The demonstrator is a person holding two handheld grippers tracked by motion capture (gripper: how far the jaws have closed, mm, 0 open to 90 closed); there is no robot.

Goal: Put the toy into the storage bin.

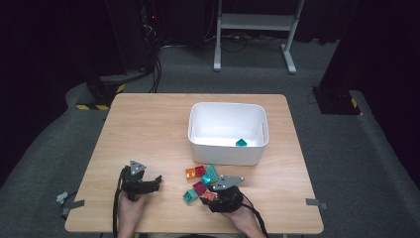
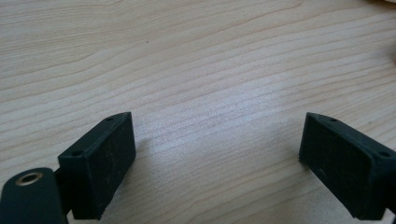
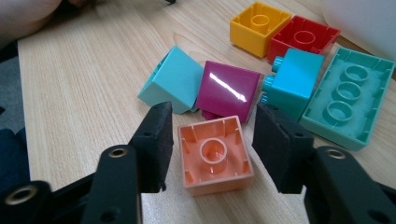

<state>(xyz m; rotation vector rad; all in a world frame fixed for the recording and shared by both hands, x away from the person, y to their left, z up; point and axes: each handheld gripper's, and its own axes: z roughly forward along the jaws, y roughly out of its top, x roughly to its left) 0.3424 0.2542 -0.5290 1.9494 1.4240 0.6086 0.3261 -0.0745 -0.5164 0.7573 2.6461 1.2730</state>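
Note:
A peach brick [image 3: 215, 156] lies studs-down on the wooden table [image 1: 148, 129], between the jaws of my right gripper [image 3: 215, 112]. The jaws stand close on both sides of it, with a thin gap at each pad, so the gripper is open. Just beyond it lie a magenta brick [image 3: 229, 88], a light blue brick [image 3: 173, 79], a teal brick [image 3: 296, 77], a long mint brick [image 3: 350, 98], a yellow brick [image 3: 259, 25] and a red brick [image 3: 303, 37]. From above, the right gripper [image 1: 210, 196] sits at the near edge of the cluster. My left gripper [image 2: 217, 135] is open over bare wood.
A white bin [image 1: 228, 119] stands behind the bricks at the centre right, with one teal brick [image 1: 241, 143] inside. The left gripper [image 1: 156, 182] rests at the table's front left. Dark stands and cables surround the table on grey carpet.

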